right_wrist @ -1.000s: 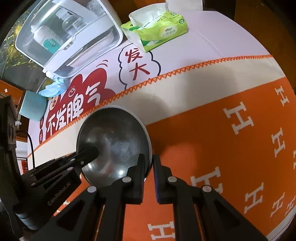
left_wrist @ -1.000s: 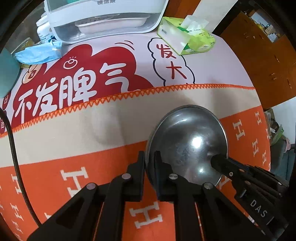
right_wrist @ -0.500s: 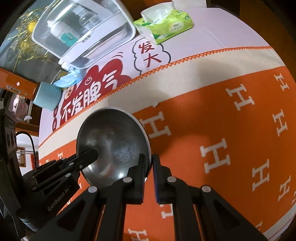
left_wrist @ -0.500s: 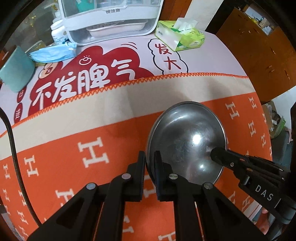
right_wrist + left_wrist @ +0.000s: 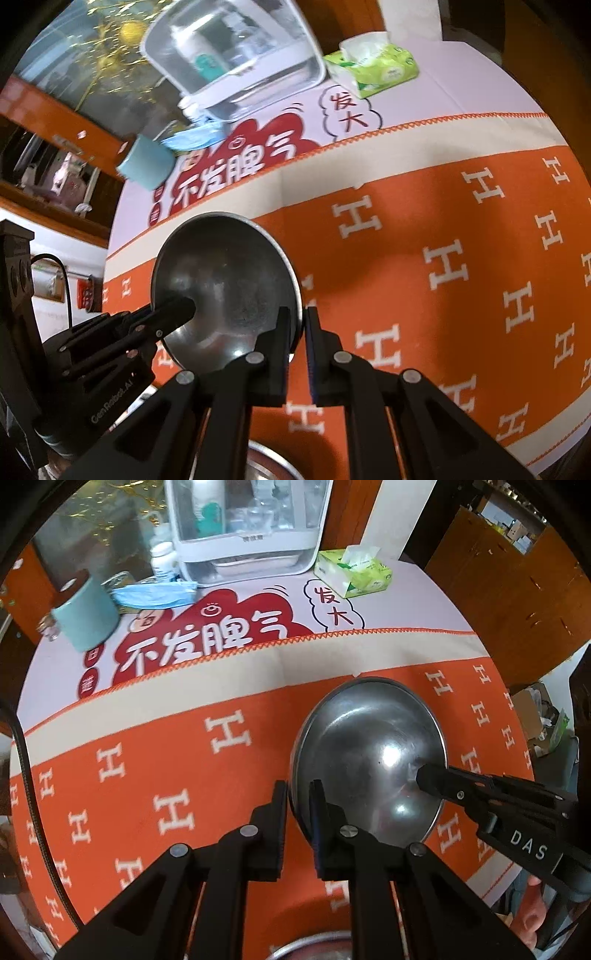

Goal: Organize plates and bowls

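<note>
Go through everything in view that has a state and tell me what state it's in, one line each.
Steel bowl: empty, held off the cloth by its rim on two sides.
Left tool: shut on the steel bowl's rim.
Right tool: shut on the opposite rim.
Tissue pack: open, a tissue sticking out.
Teal cup: upright.
Second metal dish: at the bottom edge, mostly hidden.

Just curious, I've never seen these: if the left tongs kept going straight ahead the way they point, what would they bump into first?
Probably the orange tablecloth beyond the steel bowl whose rim the left tongs grip; depth is hard to judge.
</note>
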A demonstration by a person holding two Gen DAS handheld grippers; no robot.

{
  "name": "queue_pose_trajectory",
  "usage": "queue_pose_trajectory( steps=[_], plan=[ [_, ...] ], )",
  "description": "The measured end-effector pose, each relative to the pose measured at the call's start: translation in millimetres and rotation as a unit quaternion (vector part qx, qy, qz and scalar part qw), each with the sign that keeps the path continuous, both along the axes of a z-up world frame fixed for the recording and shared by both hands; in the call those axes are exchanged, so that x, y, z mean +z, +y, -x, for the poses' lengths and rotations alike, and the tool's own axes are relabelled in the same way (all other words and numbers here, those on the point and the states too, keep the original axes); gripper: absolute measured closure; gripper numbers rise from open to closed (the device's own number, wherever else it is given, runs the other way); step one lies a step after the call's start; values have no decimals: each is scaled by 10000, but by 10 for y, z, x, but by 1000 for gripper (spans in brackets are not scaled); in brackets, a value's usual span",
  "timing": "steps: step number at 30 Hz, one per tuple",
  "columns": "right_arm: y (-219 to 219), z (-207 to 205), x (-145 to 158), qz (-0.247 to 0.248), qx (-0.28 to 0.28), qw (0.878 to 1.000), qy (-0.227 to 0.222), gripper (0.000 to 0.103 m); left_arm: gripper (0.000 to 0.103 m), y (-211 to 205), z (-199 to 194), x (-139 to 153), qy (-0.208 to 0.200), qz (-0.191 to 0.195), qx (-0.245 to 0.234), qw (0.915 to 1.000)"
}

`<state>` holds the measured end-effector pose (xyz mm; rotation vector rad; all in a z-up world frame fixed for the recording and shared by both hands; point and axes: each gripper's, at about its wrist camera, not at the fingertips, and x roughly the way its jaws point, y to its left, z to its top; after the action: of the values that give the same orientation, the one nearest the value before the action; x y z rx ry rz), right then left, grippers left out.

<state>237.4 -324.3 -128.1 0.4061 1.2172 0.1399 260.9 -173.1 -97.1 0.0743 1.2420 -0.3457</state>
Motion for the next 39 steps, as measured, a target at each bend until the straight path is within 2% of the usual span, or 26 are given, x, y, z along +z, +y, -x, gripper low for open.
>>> queue_pose_trajectory(
  steps=[8, 14, 21, 33, 39],
  plan=[
    [309, 539, 150, 36, 427, 9990, -99, 95, 92, 304, 648, 106, 40, -22, 79, 10000],
    [477, 966, 103, 73, 720, 9974, -49, 95, 91, 502, 1234, -98, 385, 47, 172, 9991],
    [609, 1326, -52, 200, 997, 9948, 112, 95, 90, 571, 1710, -321, 633, -25, 196, 9978],
    [638, 1661, -331, 236, 1093, 9926, 474, 95, 89, 603, 2062, -603, 1056, 39, 206, 9942],
    [665, 1731, -420, 283, 1186, 9908, 584, 95, 89, 596, 2124, -653, 1056, -35, 174, 9943]
  ],
)
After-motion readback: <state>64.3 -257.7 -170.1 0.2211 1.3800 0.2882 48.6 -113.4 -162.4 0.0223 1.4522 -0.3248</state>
